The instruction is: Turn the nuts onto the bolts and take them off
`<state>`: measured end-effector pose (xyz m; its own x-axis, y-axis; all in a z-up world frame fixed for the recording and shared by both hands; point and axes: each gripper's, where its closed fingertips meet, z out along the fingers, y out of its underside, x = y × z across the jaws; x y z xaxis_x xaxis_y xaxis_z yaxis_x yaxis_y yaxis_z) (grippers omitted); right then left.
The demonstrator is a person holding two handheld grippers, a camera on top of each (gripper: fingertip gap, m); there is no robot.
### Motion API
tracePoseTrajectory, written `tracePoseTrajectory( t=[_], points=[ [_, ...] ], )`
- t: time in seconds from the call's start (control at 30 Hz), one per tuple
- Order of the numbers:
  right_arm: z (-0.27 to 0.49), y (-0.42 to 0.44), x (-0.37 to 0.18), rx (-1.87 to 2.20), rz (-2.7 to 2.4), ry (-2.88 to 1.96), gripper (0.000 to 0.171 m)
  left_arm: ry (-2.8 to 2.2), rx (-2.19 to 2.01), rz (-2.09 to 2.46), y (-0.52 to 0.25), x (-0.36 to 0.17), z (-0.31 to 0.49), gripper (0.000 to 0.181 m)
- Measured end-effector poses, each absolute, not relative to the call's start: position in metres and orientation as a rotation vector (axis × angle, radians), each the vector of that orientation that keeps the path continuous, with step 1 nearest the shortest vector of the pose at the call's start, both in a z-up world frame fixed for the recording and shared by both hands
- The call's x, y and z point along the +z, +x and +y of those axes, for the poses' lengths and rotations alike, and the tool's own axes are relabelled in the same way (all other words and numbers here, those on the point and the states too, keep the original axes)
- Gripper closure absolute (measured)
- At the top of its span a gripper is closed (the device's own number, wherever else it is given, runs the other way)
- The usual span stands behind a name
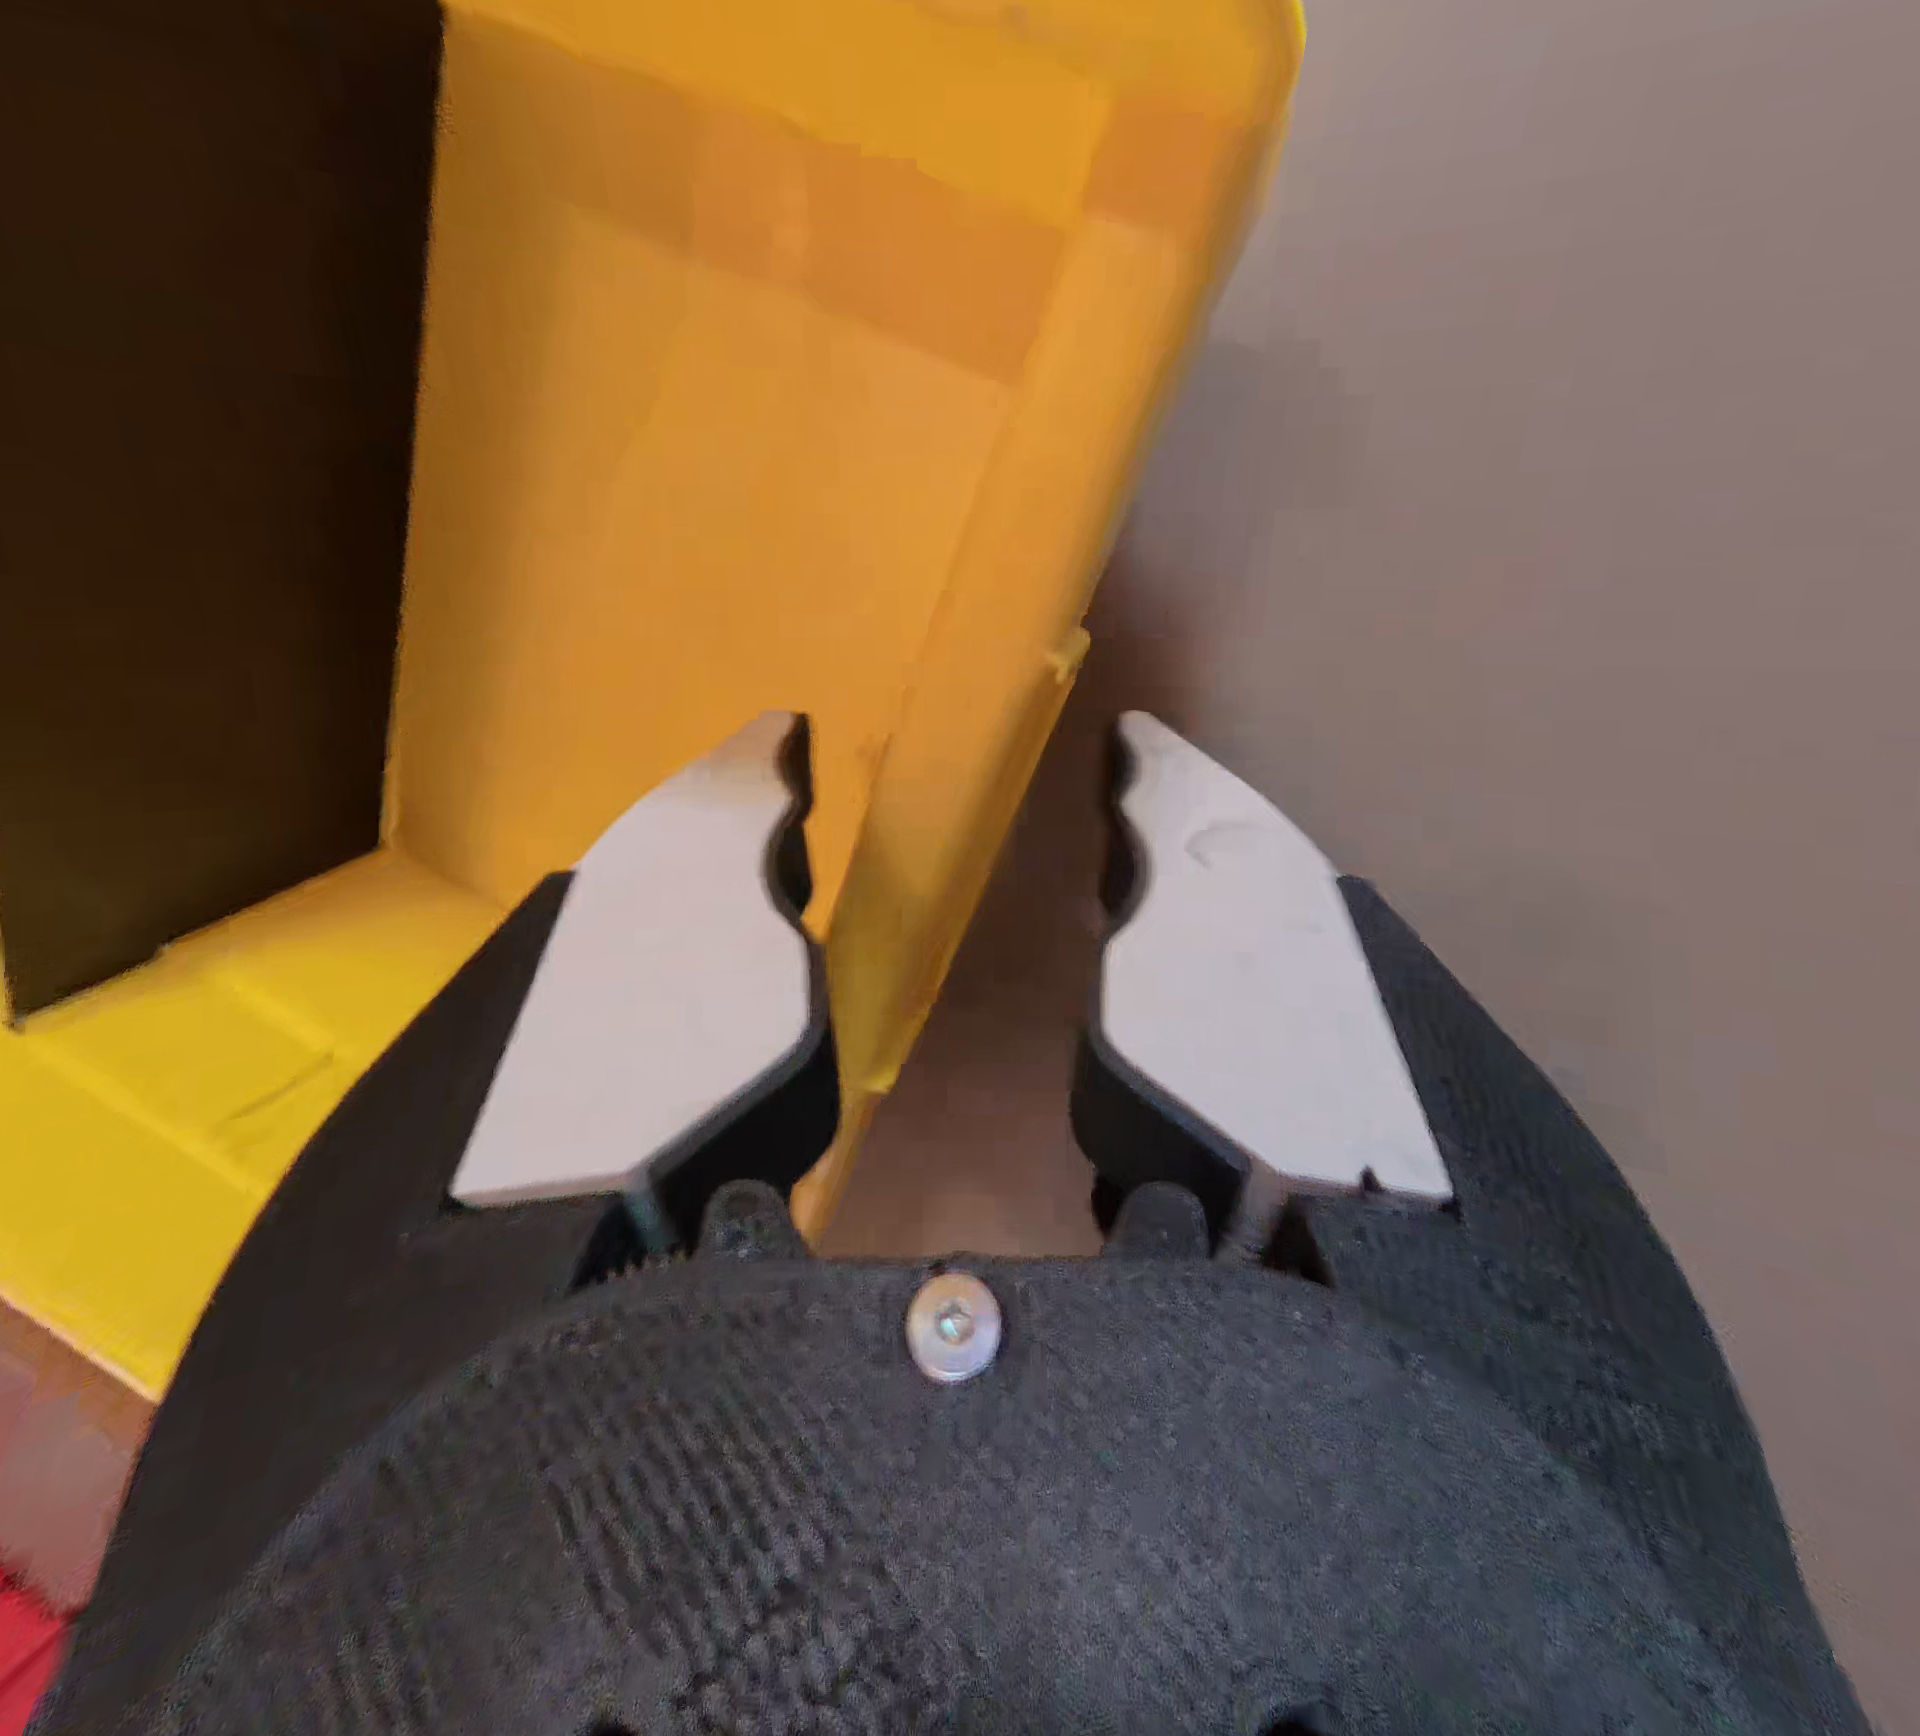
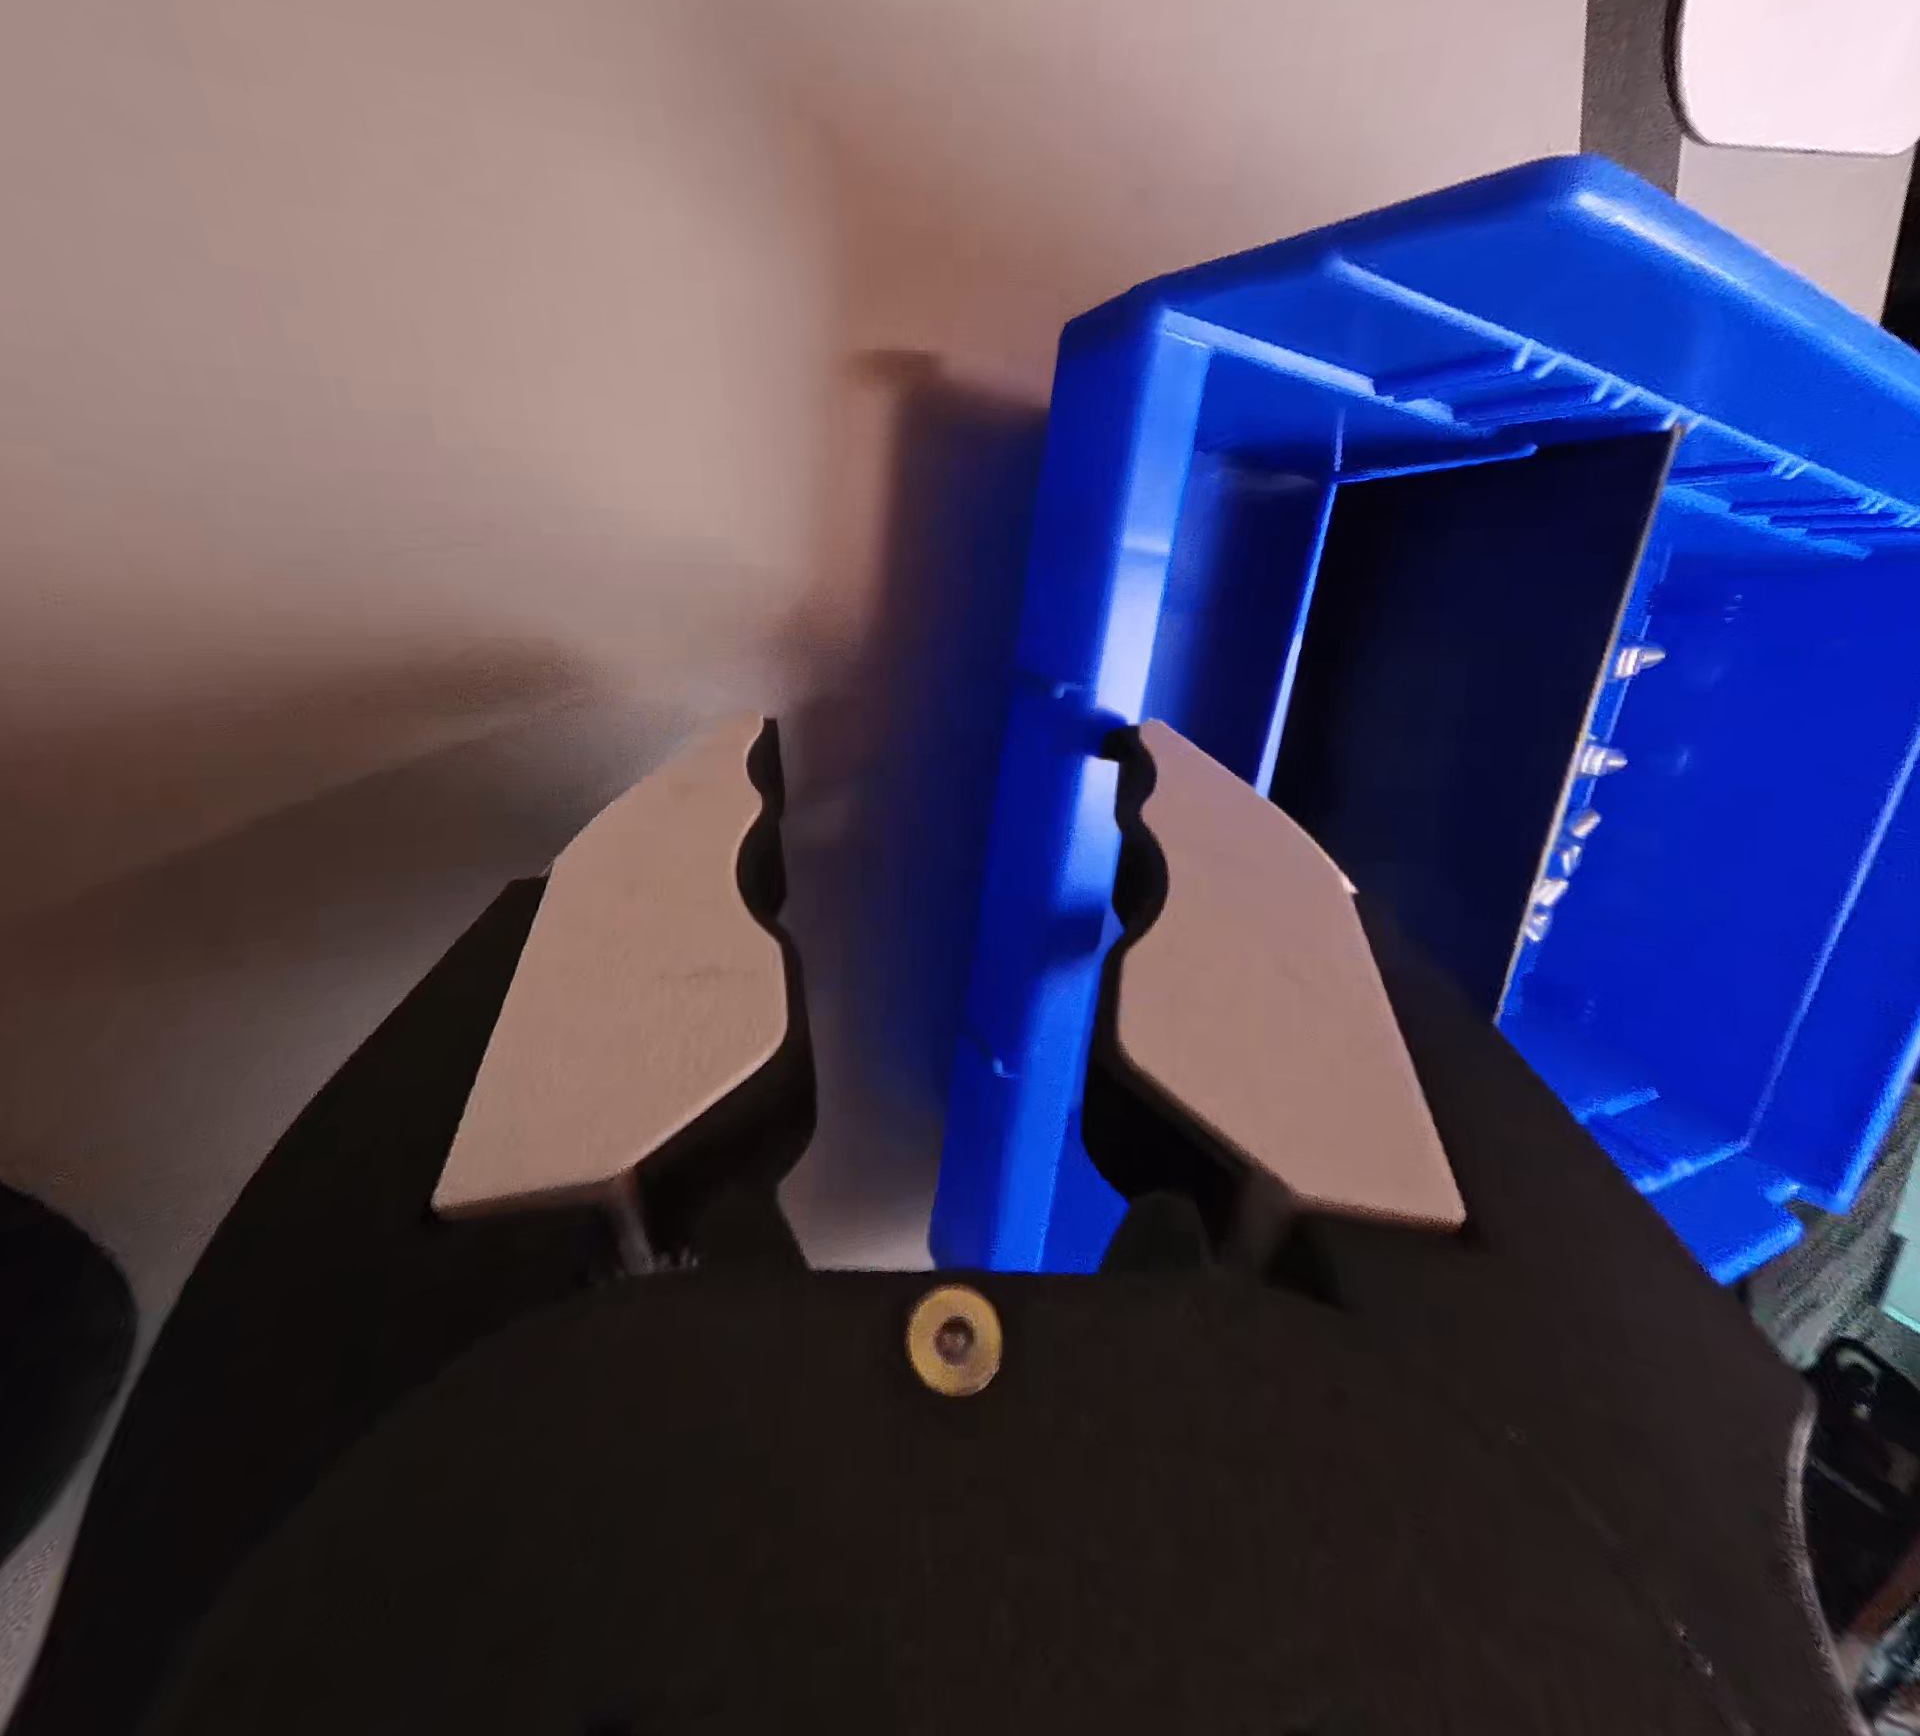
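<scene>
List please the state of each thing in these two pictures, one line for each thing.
Left hand-held gripper: open, holding nothing, its fingers on either side of the yellow bin's wall.
Yellow bin: interior dark, contents not visible.
Right hand-held gripper: open, holding nothing.
Blue bin: open side facing the camera, a dark divider inside.
Screws: small metal ones inside the blue bin, beside the divider.

A bin [image 1: 831, 284] stands ahead and left of my left claw [image 1: 961, 730], its wall between my fingers. Another bin [image 2: 1558, 647] sits right of my right claw [image 2: 951, 736], with small screws [image 2: 1600, 761] inside.
</scene>
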<state>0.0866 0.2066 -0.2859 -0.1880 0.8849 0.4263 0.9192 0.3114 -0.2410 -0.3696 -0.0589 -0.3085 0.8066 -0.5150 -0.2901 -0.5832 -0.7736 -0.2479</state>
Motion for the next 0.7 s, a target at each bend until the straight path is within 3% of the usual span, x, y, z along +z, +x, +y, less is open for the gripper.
tracePoseTrajectory(
  t=[0.03, 0.13, 0.27, 0.37, 0.7],
  points=[
    [0.21, 0.084, -0.287, -0.099, -2.109, -1.596, 0.111, -2.641, 0.315, 0.882, -0.367, -0.307, -0.053, 0.14],
    [0.218, 0.074, -0.282, -0.063, -2.091, -1.646, 0.118, -2.553, 0.356, 0.999, -0.351, -0.304, -0.033, 0.153],
    [0.239, 0.076, -0.293, -0.185, -2.108, -1.669, 0.115, -2.499, 0.301, 1.036, -0.312, -0.306, -0.003, 0.153],
    [0.242, 0.073, -0.305, -0.231, -2.144, -1.623, 0.14, -2.467, 0.335, 1.09, -0.287, -0.306, 0.015, 0.153],
    [0.161, 0.055, -0.304, -0.147, -2.193, -1.4, 0.139, -2.192, 0.221, 1.432, -0.155, -0.306, 0.079, 0.153]
  ],
)
